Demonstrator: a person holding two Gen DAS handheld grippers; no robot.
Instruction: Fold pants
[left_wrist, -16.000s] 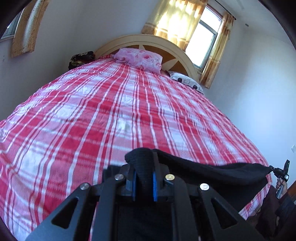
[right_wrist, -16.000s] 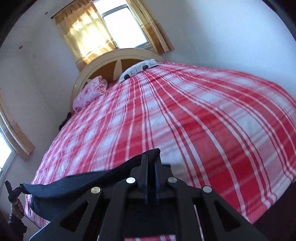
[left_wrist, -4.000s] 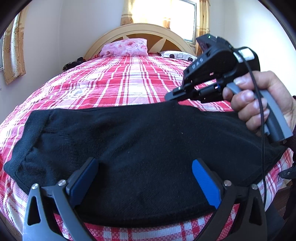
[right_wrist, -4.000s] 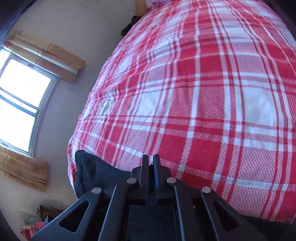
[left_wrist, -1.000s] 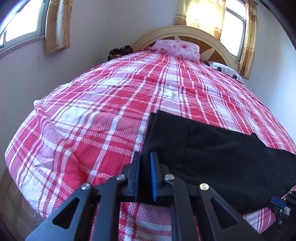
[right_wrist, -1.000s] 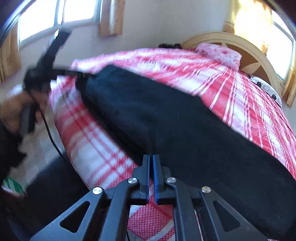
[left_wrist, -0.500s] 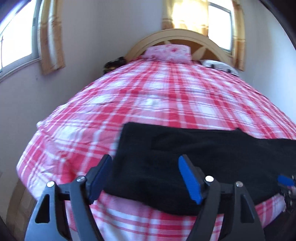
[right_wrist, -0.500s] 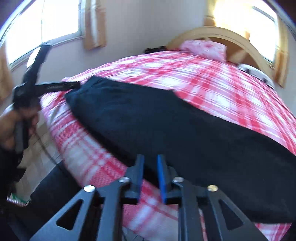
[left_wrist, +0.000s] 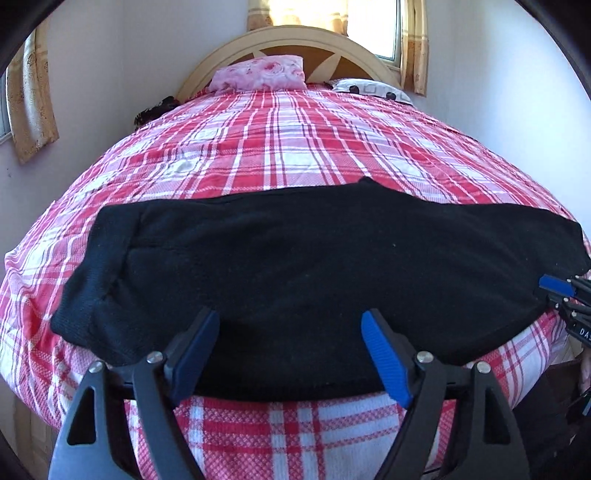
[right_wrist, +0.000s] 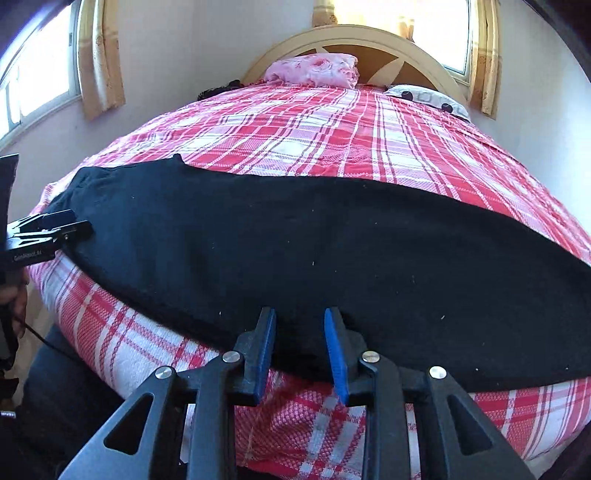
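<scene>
Left wrist view shows the black pants (left_wrist: 314, 273) lying flat across the near end of the bed (left_wrist: 280, 147), stretched out long from side to side. They lie near the edge so a person standing at the foot of the bed can reach both ends. The pants look like one long strip, so I think the two legs are already laid one on top of the other. The wide end with the waistband is on the left, and the narrow leg end is on the right. The left gripper (left_wrist: 291, 354) sits just over the near edge of the pants, more toward the waist end. Its blue pads (left_wrist: 384, 354) are spread wide and are opening, and nothing is pinched between them. The right gripper (right_wrist: 300, 350) sits over the near edge too, closer to the leg end. Its jaws stand a little apart, and the cloth lies under them, not squeezed. Both grippers are let go so the pants can settle flat and smooth on the red checked cover. I think the next job is to grab one end and bring it over to the other. A pink pillow (left_wrist: 258, 74) rests far away by the headboard (left_wrist: 295, 40), well clear of the pants.
</scene>
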